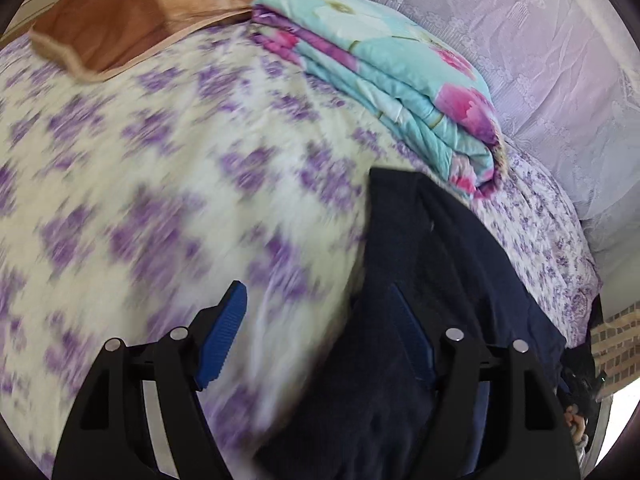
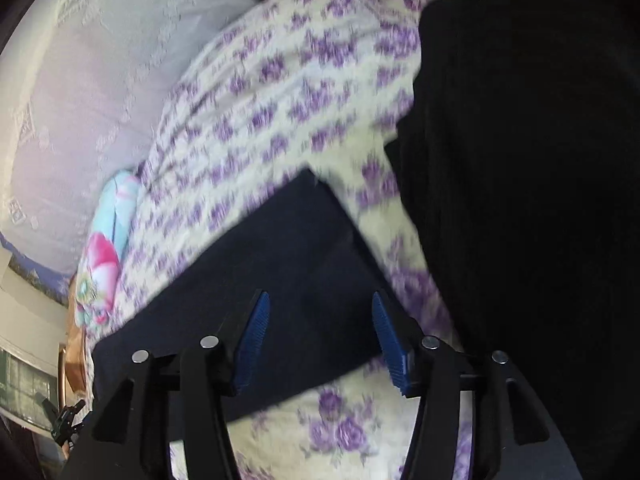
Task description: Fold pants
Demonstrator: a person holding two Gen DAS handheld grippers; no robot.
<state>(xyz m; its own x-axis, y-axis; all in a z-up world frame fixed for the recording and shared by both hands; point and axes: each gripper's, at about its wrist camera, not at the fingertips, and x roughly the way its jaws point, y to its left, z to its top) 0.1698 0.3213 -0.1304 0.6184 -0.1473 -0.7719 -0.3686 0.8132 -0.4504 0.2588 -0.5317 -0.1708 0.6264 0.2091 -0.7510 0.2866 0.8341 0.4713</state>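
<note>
The left tool (image 1: 320, 332), a black two-finger frame with ribbed blue pads, stands wide apart with nothing pinched between its pads. In the left wrist view its left pad hangs over the bed's cream bedspread printed with purple flowers (image 1: 160, 160), much of it blurred, while its right pad is seen against the dark navy fabric pants (image 1: 440, 280). The pants lie on the bedspread in a long folded strip running from the bottom of the picture up toward the middle. Just beyond their far end rests a folded turquoise quilt with pink flowers (image 1: 400, 76). Farther back, at the upper left, lies a brown satin-like pillow (image 1: 132, 24). A pale lilac lace-patterned cloth (image 1: 520, 40) fills the upper right.

In the right wrist view, the right tool (image 2: 320, 332), of the same make, is spread about halfway and holds nothing. Both pads sit over the pants (image 2: 280, 272), which lie flat on the flowered bedspread (image 2: 280, 92) as a dark slanted rectangle with a clean corner pointing up. A large black shape (image 2: 520, 160) fills the right side; what it is cannot be told. The turquoise quilt (image 2: 116, 216) shows at the left edge.
</note>
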